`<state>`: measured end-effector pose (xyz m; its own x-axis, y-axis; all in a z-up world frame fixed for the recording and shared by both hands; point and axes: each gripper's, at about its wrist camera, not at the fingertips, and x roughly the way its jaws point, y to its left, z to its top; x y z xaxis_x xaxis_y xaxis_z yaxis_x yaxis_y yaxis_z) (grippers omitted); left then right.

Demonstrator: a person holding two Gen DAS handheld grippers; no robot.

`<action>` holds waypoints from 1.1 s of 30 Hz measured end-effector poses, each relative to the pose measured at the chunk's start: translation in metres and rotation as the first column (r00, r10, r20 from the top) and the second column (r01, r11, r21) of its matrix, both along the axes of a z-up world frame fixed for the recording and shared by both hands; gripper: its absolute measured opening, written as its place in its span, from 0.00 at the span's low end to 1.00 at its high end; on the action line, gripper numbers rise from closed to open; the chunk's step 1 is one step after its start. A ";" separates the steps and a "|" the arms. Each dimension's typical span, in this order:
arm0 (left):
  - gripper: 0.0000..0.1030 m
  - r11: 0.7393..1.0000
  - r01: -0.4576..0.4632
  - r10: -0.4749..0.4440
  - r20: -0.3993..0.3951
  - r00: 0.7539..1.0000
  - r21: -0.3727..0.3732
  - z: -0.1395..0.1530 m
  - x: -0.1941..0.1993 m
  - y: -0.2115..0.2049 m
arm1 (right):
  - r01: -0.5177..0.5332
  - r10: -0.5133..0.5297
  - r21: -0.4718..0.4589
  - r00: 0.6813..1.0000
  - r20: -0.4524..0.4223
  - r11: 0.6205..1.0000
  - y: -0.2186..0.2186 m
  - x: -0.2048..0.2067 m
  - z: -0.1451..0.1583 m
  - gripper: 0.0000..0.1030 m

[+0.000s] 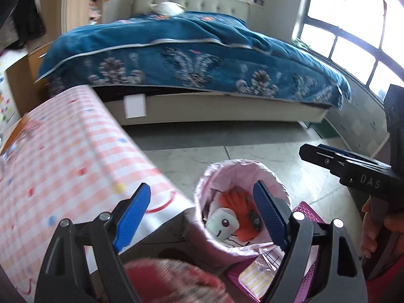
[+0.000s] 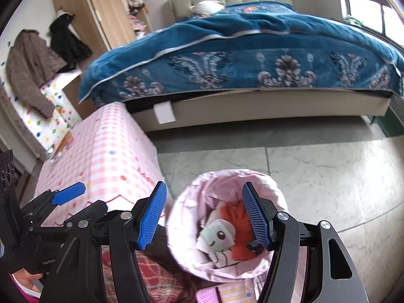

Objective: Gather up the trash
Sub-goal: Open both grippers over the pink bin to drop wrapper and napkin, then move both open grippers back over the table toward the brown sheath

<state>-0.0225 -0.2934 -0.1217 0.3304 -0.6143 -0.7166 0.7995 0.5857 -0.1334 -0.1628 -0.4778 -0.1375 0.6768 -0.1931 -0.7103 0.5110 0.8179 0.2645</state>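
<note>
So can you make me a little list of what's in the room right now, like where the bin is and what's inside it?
bin: pink-lined trash bin on the marble floor, beside the checkered table
inside bin: plush toy with orange hair, plus paper
left tool: open, holding nothing
right tool: open, holding nothing, above the bin
behind: bed with blue blanket

Pink-lined bin (image 1: 240, 171) (image 2: 227, 179) sits upright on the floor. Inside it lies an orange-and-white plush (image 1: 232, 221) (image 2: 224, 234), face up.
</note>
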 end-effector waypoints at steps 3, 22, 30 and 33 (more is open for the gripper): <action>0.79 0.998 -0.055 0.055 0.022 0.998 -0.010 0.009 0.006 0.025 | -0.045 0.045 0.001 0.999 0.001 0.999 0.014 0.011 0.006 0.61; 0.85 0.886 -0.463 0.463 0.120 0.878 -0.033 0.036 0.068 0.198 | -0.428 0.425 -0.102 0.904 -0.050 0.898 0.170 0.133 0.030 0.62; 0.86 0.787 -0.617 0.614 0.131 0.778 -0.021 0.035 0.128 0.268 | -0.546 0.541 -0.124 0.838 -0.072 0.829 0.227 0.201 0.031 0.62; 0.86 0.759 -0.651 0.647 0.122 0.752 -0.011 0.032 0.152 0.285 | -0.595 0.589 -0.137 0.804 -0.086 0.792 0.254 0.242 0.029 0.62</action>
<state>0.1295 -0.0083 -0.0894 0.7202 -0.2015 -0.6638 0.2337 0.9714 -0.0412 0.0791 -0.2239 -0.1088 0.6678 0.1308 -0.7327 -0.0793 0.9913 0.1047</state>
